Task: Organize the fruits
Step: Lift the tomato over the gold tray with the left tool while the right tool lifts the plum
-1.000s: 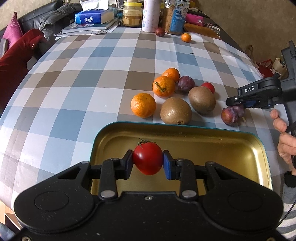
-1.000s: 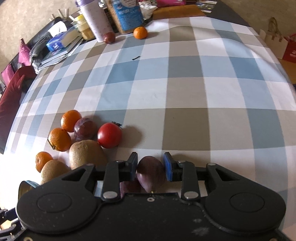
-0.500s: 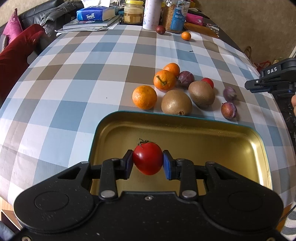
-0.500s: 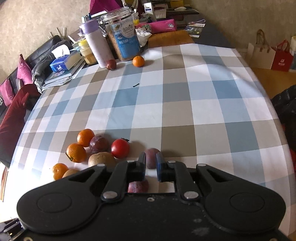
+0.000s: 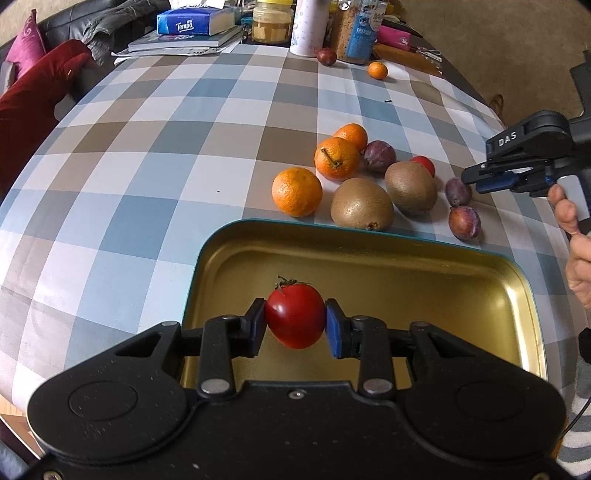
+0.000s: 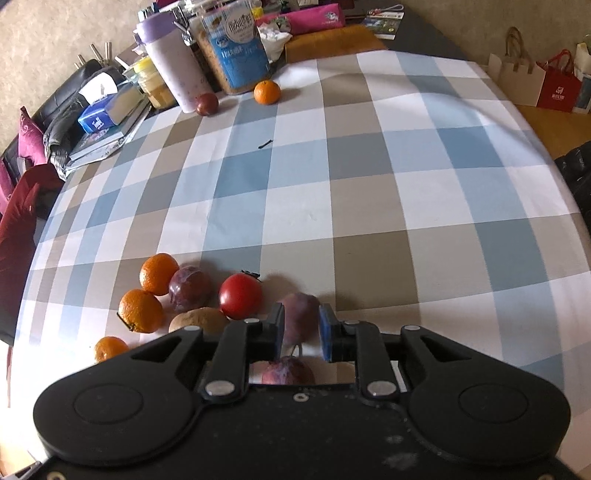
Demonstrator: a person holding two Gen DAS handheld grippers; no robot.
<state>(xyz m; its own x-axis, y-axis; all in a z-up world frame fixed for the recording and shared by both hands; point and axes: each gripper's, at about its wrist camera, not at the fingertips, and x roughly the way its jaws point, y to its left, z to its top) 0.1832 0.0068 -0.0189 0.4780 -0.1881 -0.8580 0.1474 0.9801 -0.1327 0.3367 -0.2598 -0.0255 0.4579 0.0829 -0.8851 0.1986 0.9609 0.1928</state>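
My left gripper (image 5: 295,328) is shut on a red tomato (image 5: 294,319) and holds it above the gold tin tray (image 5: 406,266). On the cloth beyond the tray lie three oranges (image 5: 296,191), two kiwis (image 5: 361,208), a second tomato (image 5: 423,164) and three plums (image 5: 464,222). My right gripper (image 6: 300,332) is open, its pads on either side of a plum (image 6: 299,319) that rests on the table. Another plum (image 6: 288,371) lies just below it. The right gripper also shows in the left wrist view (image 5: 491,176), next to a plum (image 5: 457,191).
Jars, a bottle (image 6: 173,62), a tissue box (image 5: 192,22) and books stand at the table's far end, with a small orange (image 6: 266,91) and a dark plum (image 6: 207,104) before them. A red cushion (image 5: 33,96) is at the left. Paper bags (image 6: 535,77) stand off the right edge.
My right gripper let go of the plum, rose and narrowed, then came back down with its jaws wider around a plum on the cloth. My left gripper kept hold of the tomato.
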